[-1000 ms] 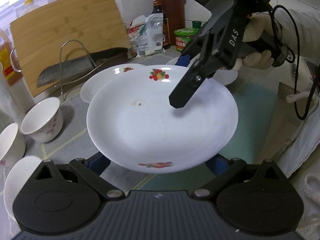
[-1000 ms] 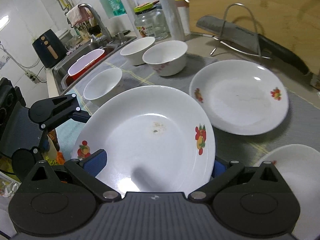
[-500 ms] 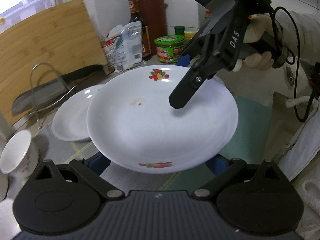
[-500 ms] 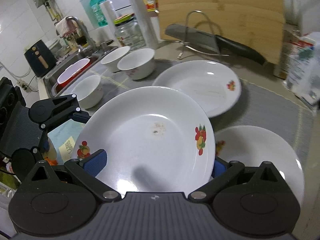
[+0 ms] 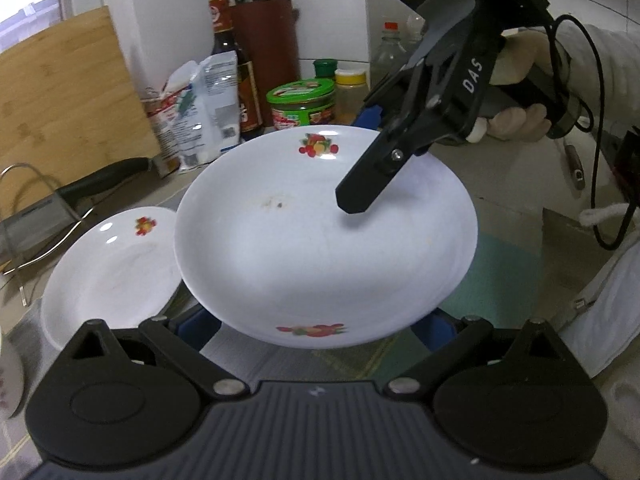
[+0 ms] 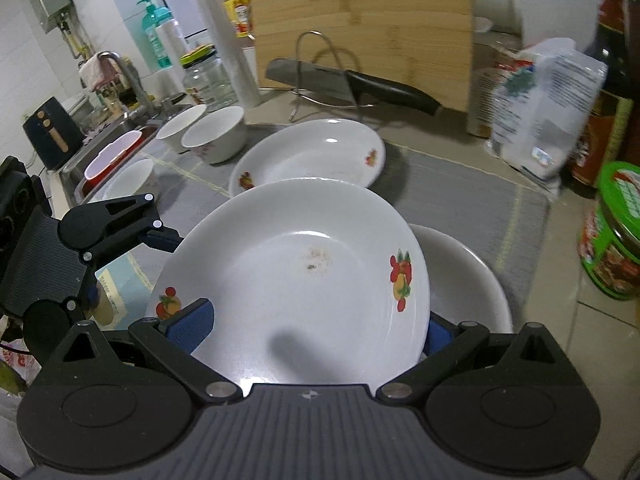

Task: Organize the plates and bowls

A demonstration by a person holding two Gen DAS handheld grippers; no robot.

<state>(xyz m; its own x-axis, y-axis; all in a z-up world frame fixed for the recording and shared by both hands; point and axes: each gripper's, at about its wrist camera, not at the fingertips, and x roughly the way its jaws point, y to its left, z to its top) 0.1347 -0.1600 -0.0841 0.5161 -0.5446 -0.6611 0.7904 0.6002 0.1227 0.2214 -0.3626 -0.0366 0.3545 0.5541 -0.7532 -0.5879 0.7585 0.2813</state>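
Holding a white plate (image 5: 320,248) with fruit prints clear of the counter, between two grippers that face each other across it

On the left gripper (image 5: 314,326): jaws spread wide, both blue pads tucked under the near rim and bearing against the plate's underside

On the right gripper (image 6: 312,328), carried by a gloved hand (image 5: 520,96): jaws also wide, closed slantwise on the plate, one black finger reaching over the inner face, the blue pad of the other under the far rim

Near the middle of the held plate, a small brownish smear

Hangs tilted, partly over a second plate (image 6: 468,280) that lies on the grey mat (image 6: 460,184), just below and to the right in the right wrist view

Further back on the same mat, a third plate (image 6: 312,152) of the same pattern

Left of that, toward the sink (image 6: 108,152), three white bowls: two side by side (image 6: 216,136) (image 6: 180,124), one nearer (image 6: 128,180)

Behind the plates, a cleaver (image 6: 312,76) resting across a wire rack (image 6: 320,40), in front of a leaning bamboo cutting board (image 6: 360,20)

Off to the right, a white bag (image 6: 548,108) and a green-lidded tub (image 6: 616,232) on the bare counter
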